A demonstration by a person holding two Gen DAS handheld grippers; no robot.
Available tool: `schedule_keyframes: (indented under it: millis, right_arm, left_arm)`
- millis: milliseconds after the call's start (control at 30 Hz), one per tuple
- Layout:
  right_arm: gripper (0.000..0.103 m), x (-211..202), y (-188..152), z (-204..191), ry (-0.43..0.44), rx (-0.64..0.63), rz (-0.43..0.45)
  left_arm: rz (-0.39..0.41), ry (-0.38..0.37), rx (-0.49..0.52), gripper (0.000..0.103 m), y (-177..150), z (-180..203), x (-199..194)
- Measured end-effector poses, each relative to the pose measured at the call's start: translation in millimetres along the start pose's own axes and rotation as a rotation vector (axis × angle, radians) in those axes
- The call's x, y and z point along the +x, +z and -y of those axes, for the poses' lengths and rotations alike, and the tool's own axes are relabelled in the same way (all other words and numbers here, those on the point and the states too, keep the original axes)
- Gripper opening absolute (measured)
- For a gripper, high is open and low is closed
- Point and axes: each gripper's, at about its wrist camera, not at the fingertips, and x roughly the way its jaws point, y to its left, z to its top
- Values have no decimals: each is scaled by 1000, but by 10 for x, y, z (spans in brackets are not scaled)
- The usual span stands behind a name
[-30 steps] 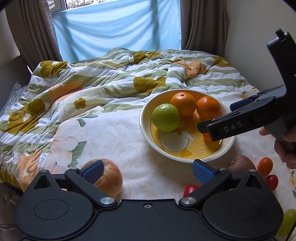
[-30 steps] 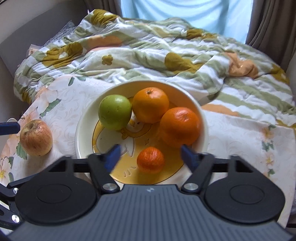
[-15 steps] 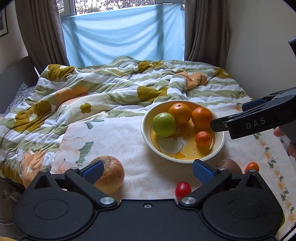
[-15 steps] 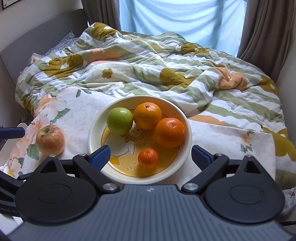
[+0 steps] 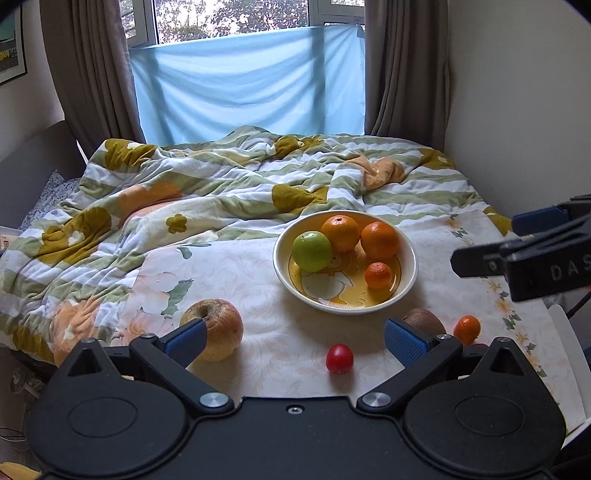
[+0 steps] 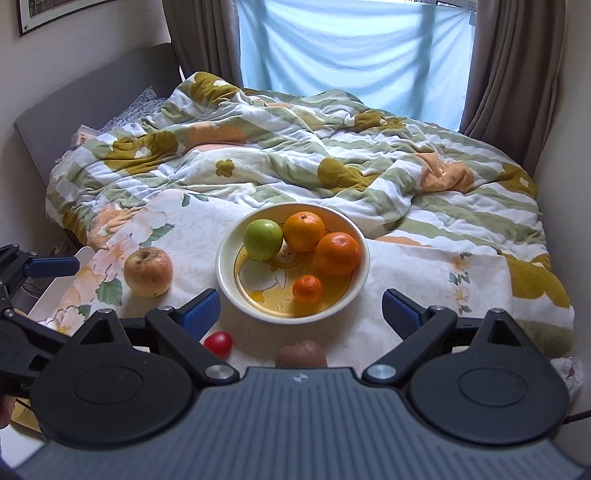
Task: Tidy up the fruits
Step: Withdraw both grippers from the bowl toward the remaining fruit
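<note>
Cherry tomato [image 5: 339, 358] sits dead ahead between the wide-open, empty left gripper [image 5: 293, 338] fingers; right gripper [image 6: 301, 308] also wide, empty.

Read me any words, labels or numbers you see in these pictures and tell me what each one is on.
"DAS": pale letters on the black body of the right gripper, cut off by the picture's edge, so more may follow.
Framed picture on the wall: marks too small to read.
Bowl: a drawn figure, no words.
Nothing else readable.

Cream bowl [image 6: 360, 236], yellow duck print; green apple [image 6: 263, 239]; green-striped floral blanket [image 6: 295, 147].
</note>
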Motion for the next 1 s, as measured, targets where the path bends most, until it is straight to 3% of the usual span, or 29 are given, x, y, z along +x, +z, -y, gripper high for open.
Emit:
schedule_keyframes:
  millis: [267, 533, 733, 1000]
  right_arm:
    - [103, -352, -273, -51, -26, 39, -14]
    - [103, -582, -629, -100, -157, 118, -26]
    - [103, -580, -1034, -90, -256, 228, -51]
    - [103, -432, -1546, -86, -306, 380, -91]
  left_arm:
    - [12, -23, 41, 103, -62, 55, -144]
    - [-4, -102, 125, 103, -230, 133, -67]
    - [-30, -155, 219, 103, -385, 231, 171]
    - [-80, -191, 266, 103, -516, 295, 628]
